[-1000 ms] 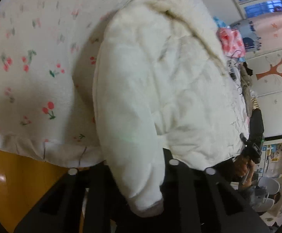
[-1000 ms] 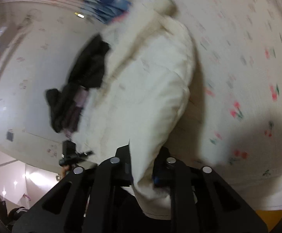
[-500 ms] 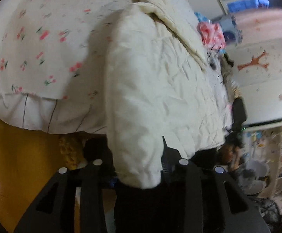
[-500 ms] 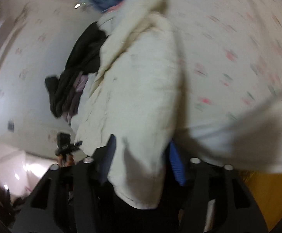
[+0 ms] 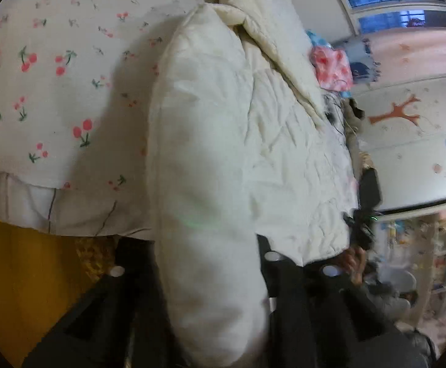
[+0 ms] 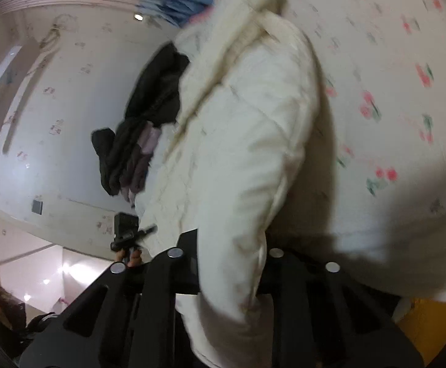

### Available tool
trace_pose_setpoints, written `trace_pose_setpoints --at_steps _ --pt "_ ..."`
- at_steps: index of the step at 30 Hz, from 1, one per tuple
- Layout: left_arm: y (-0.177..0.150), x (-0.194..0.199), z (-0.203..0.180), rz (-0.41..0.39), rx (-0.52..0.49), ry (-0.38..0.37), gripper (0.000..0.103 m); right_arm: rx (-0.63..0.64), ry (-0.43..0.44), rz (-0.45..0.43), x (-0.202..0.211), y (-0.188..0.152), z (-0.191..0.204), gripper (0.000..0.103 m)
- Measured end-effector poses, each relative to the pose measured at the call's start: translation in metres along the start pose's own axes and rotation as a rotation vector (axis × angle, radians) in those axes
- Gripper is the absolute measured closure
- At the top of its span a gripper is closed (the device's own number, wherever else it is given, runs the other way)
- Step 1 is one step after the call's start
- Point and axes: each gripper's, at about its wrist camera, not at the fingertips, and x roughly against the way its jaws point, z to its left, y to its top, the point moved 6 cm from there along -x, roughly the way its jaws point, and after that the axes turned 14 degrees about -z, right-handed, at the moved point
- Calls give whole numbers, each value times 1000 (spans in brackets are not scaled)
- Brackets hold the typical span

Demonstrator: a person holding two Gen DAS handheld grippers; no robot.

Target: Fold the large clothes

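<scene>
A white quilted jacket (image 5: 253, 141) lies on a bed with a cherry-print sheet (image 5: 45, 86). My left gripper (image 5: 204, 263) is shut on the jacket's left sleeve (image 5: 198, 214), which runs down between the jaws and hides the fingertips. My right gripper (image 6: 232, 260) is shut on the other sleeve (image 6: 247, 184) in the same way. The jacket body (image 6: 223, 98) stretches away from both grippers, with its collar at the far end. In each view the other gripper shows small beyond the jacket's hem.
A pile of dark clothes (image 6: 137, 128) lies beyond the jacket. Pink and blue bedding (image 5: 330, 61) sits at the far end of the bed. The bed's front edge and an orange floor (image 5: 23, 276) are close below. Shelves (image 5: 437, 260) stand at the right.
Both grippers have kept their hold on the sleeves while moving over the bed's front edge. The views swung away and back; the jacket has shifted only slightly.
</scene>
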Motion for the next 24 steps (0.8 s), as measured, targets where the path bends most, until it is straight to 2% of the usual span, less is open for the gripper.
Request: trace_pose_setpoints --at_steps 4,6,8,9,10,11,12,14,15,17,19,20,21,23,24 --pt "13 37 -45 -87 -80 -91 94 95 61 -77 26 17 51 88" --pt "9 49 -60 -72 -146 -123 94 134 68 -70 40 21 64 88" --pt "-4 48 -52 0 -215 -98 91 132 29 -20 46 16 52 80" --pt "-9 45 -41 28 -231 -61 86 119 8 0 47 13 42 65" --pt "-19 35 -23 74 -253 25 81 88 -14 28 47 7 26 57" --pt "-23 27 -10 98 -251 83 67 56 -43 56 46 0 9 48" --pt "-25 22 0 106 -231 115 50 29 -66 76 45 -7 -5 47" --pt "-27 19 14 67 -162 127 33 -37 -53 86 46 -19 -24 47" --pt "-27 22 18 47 -132 103 25 -50 -41 79 46 -22 -27 45" --pt "-30 19 17 33 -92 73 21 -65 -17 72 42 -27 -30 45" --pt "-30 20 14 13 -113 89 21 -49 13 72 35 -28 -24 46" --pt "-28 23 9 -27 -148 108 36 -22 25 67 31 -28 -17 57" --pt "-27 22 3 -34 -163 114 68 5 33 62 28 -27 -9 75" --pt "-20 26 -10 -75 -182 129 87 47 51 37 26 -22 7 86" --pt "-14 31 -21 -118 -217 125 91 76 63 23 26 -19 16 88"
